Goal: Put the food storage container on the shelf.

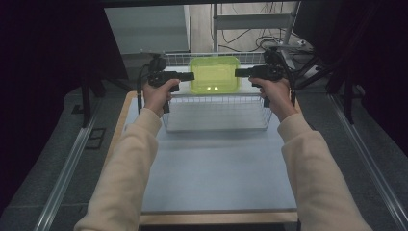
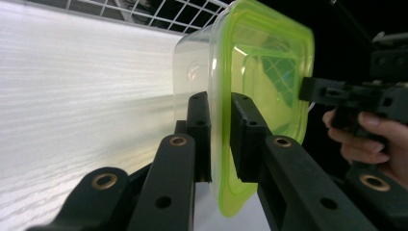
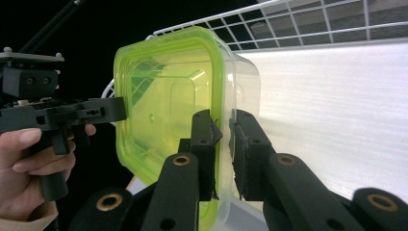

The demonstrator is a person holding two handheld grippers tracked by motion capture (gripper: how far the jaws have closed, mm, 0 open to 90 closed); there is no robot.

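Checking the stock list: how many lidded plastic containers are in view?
1. The green-lidded container is held above the wire basket, the left tool and right tool clamping opposite edges. None seems hidden.

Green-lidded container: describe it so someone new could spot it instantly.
Look to the far end of the table, above the white wire basket. The clear plastic container hangs there, pinched at opposite rims by the left gripper and right gripper. Its translucent lime-green lid is the only bright colour around.
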